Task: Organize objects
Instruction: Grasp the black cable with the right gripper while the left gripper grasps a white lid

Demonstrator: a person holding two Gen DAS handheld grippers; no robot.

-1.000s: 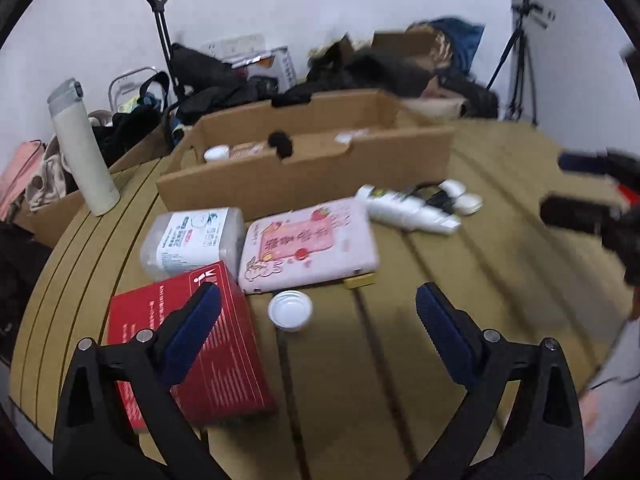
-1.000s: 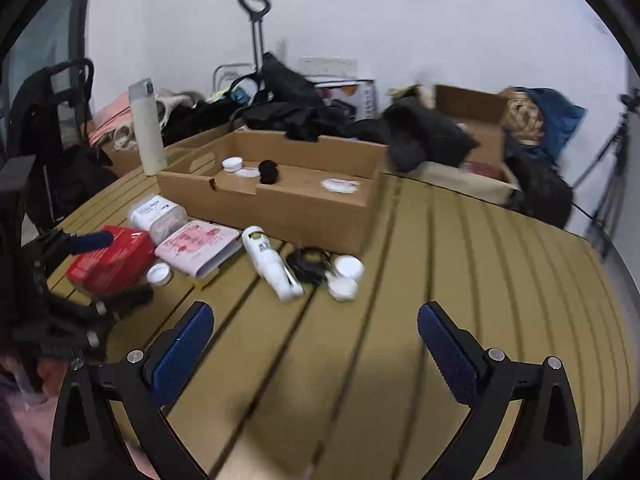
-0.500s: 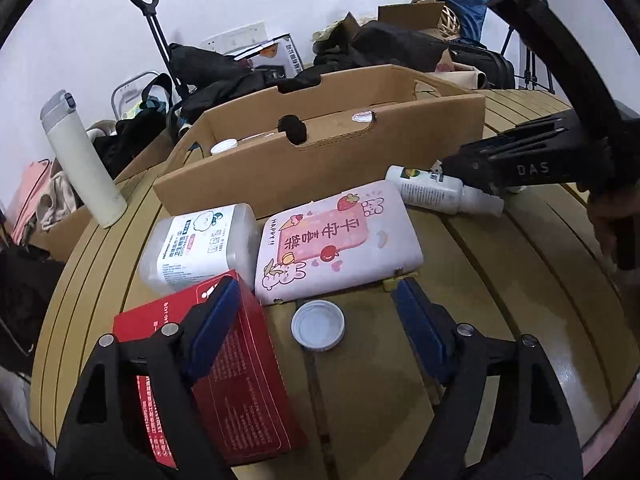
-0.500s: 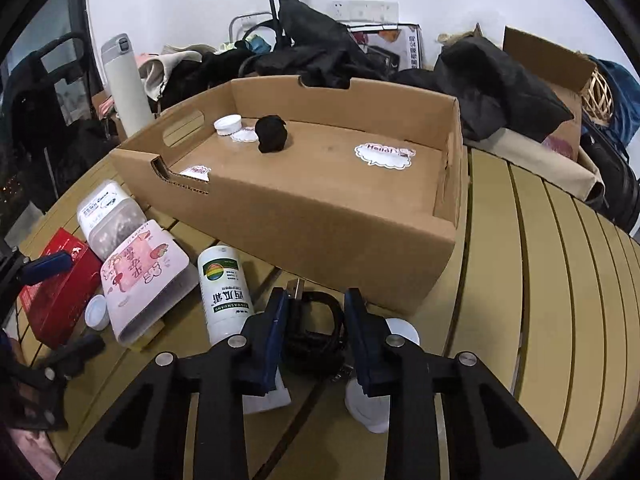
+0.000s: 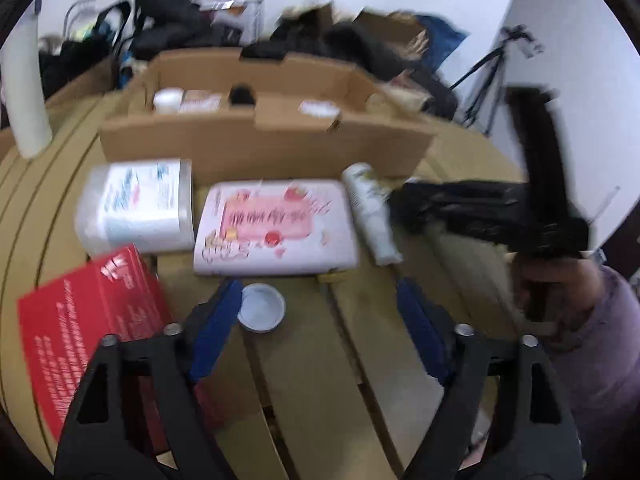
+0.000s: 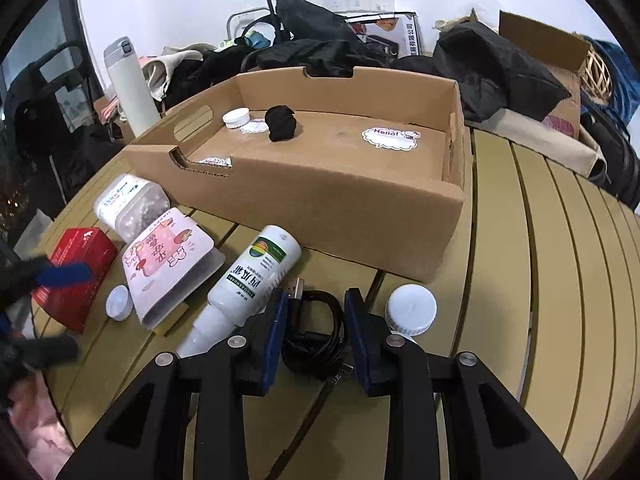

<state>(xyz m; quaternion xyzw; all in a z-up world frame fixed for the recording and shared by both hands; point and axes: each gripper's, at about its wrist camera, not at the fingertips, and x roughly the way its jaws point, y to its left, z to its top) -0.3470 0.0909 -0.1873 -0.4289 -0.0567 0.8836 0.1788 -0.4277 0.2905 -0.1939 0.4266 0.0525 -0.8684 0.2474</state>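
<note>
Since half second earlier, your left gripper [image 5: 320,316] swung right, view blurred; right gripper [image 6: 316,328] barely shifted.

Box [image 6: 344,204] sat open-topped at table [image 6: 540,280] centre, likely destination; few small bits already inside.

Red carton [image 5: 88,320], tub [image 5: 136,204], pink pack [image 5: 276,228], bottle [image 6: 256,276] lay outside, crowding box front.

Your right jaws were narrowed around coiled cable [image 6: 320,332], apparently gripping; bottle and white cap [image 6: 412,308] flanked close.

Your left jaws were spread wide, empty, near small lid [image 5: 262,312].

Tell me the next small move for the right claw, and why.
Probably lift straight up. The right claw looks shut on the coiled black USB cable, which appears to rest on the slatted wooden table. The open cardboard tray stands just behind, so raising the cable should clear its front wall.
</note>
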